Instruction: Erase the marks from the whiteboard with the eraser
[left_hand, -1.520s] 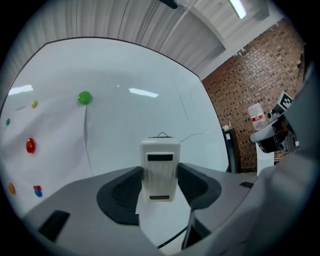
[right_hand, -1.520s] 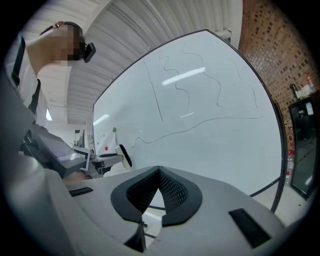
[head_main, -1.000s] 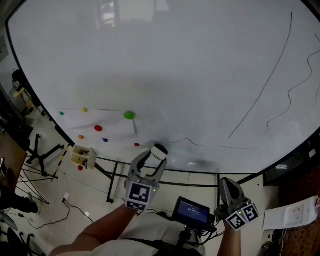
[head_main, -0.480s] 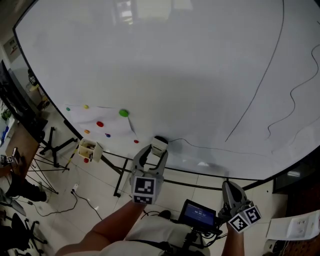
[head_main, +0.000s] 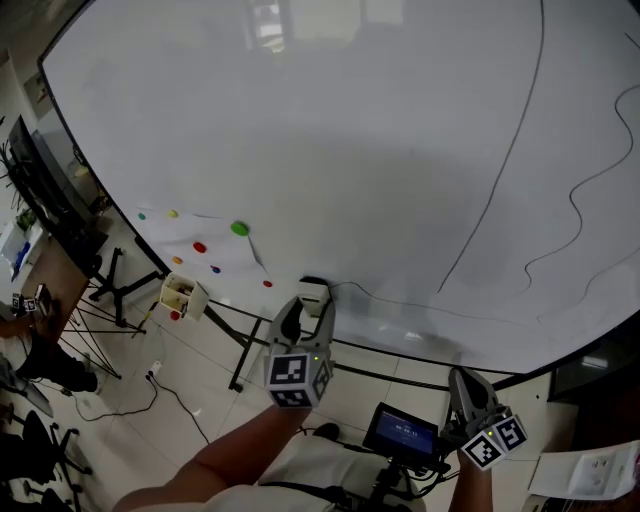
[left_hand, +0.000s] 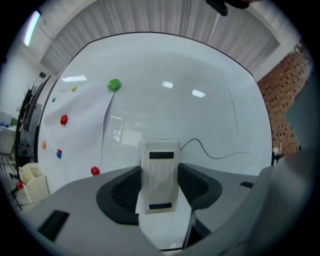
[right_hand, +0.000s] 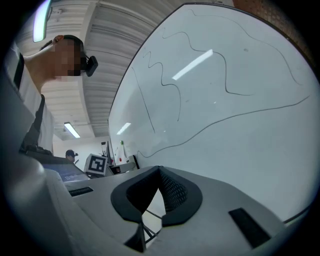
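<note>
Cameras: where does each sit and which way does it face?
Head view: on the person's head, looking down at the whiteboard; arms, left gripper, right gripper show.
Left gripper view: on that gripper, facing the board; jaws shut on the eraser.
Right gripper view: on that gripper, skimming the board; jaws shut, empty.
Shared: the board's drawn lines.

White upright eraser (left_hand: 159, 175) — near line-marked whiteboard (head_main: 350, 150)
</note>
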